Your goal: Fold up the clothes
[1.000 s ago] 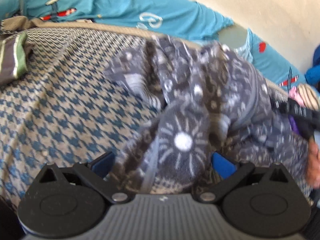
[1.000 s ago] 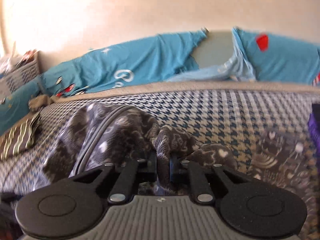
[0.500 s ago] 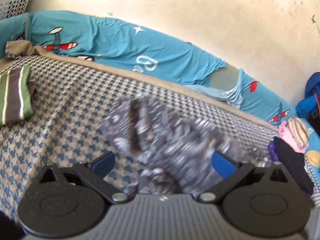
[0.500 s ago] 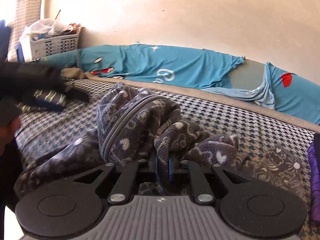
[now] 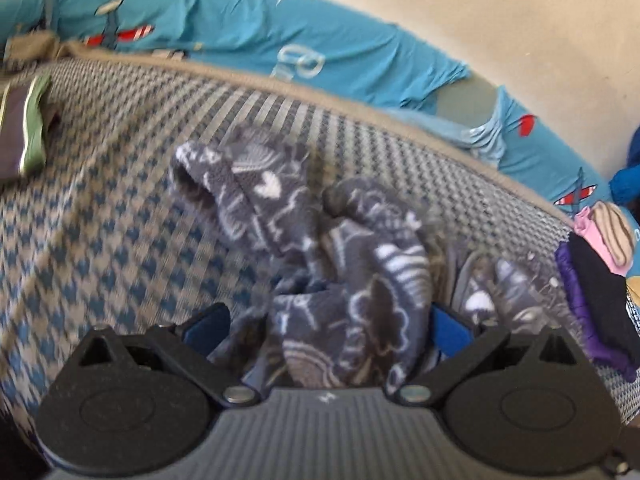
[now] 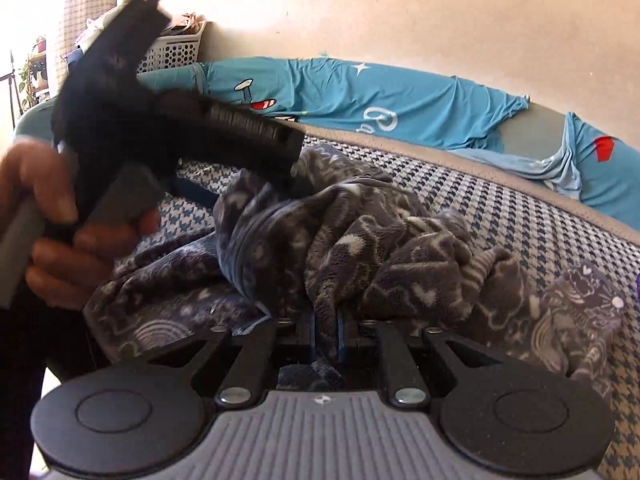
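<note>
- Grey patterned fleece garment bunched in a heap on the houndstooth bedcover, near its middle; also seen from the right wrist.
- Right gripper pinched nearly closed on a fold of the fleece, the cloth rising straight out from between the two blue-edged fingers.
- Left gripper spread wide, blue pads well apart, a thick roll of fleece lying between them; pads probably not pressing on it, though blur makes contact hard to judge.
- From the right wrist, left gripper's black body above the far left part of the heap, held by a hand wrapped around the handle.
- Turquoise printed sheet along the wall behind the bed.
- Striped green and grey folded cloth at the far left on the bedcover, apart from the fleece.
- Small pile of purple, black and pink clothes at the right edge of the bed.
- White perforated basket in the far left corner, against the wall.
</note>
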The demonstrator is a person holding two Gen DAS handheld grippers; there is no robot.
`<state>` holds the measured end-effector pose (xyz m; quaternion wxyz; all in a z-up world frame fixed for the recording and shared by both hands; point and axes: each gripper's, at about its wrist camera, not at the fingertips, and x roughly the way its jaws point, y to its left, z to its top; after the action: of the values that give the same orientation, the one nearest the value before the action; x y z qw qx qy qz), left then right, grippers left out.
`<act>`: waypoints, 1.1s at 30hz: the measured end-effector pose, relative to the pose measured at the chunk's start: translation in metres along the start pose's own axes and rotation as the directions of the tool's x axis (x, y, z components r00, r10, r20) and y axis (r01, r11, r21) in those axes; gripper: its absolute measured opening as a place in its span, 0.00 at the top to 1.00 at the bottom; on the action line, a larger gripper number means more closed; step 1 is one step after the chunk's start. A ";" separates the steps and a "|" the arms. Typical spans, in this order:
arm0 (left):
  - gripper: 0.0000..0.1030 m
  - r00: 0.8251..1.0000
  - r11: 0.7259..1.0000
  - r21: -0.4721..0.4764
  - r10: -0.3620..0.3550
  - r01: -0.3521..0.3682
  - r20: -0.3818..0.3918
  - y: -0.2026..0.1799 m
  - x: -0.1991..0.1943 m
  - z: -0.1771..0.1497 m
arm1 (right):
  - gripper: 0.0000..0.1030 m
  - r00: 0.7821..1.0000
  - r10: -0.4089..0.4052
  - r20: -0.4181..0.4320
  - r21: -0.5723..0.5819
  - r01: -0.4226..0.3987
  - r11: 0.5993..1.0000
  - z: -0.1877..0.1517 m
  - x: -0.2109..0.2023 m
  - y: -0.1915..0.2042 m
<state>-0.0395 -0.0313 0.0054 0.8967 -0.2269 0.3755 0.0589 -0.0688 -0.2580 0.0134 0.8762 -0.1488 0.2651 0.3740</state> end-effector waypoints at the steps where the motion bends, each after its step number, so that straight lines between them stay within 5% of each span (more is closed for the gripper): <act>1: 0.00 1.000 1.000 -0.006 -0.002 0.002 -0.006 0.004 0.001 -0.003 | 0.88 1.000 0.003 0.000 0.002 -0.003 1.000 0.001 -0.001 0.000; 11: 0.00 1.000 1.000 -0.013 -0.006 0.005 -0.022 0.022 0.005 -0.020 | 0.85 0.989 0.091 0.113 0.163 -0.108 0.981 0.015 -0.024 -0.029; 21: 0.00 1.000 1.000 0.008 -0.001 0.001 -0.012 0.021 0.004 -0.027 | 0.75 0.950 0.165 0.265 0.286 -0.240 0.928 0.044 -0.042 -0.065; 23: 0.00 1.000 1.000 0.012 0.000 0.000 -0.009 0.020 0.003 -0.029 | 0.66 0.957 0.152 0.249 0.269 -0.219 0.938 0.052 -0.036 -0.071; 33: 0.00 1.000 0.999 0.032 0.000 0.000 -0.005 0.017 -0.002 -0.034 | 0.56 0.989 0.139 0.043 0.236 -0.145 0.961 0.062 0.025 -0.105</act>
<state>-0.0681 -0.0314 -0.0201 0.8993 -0.2129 0.3784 0.0523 0.0454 -0.2861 0.0562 0.8620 -0.0183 0.3066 0.4032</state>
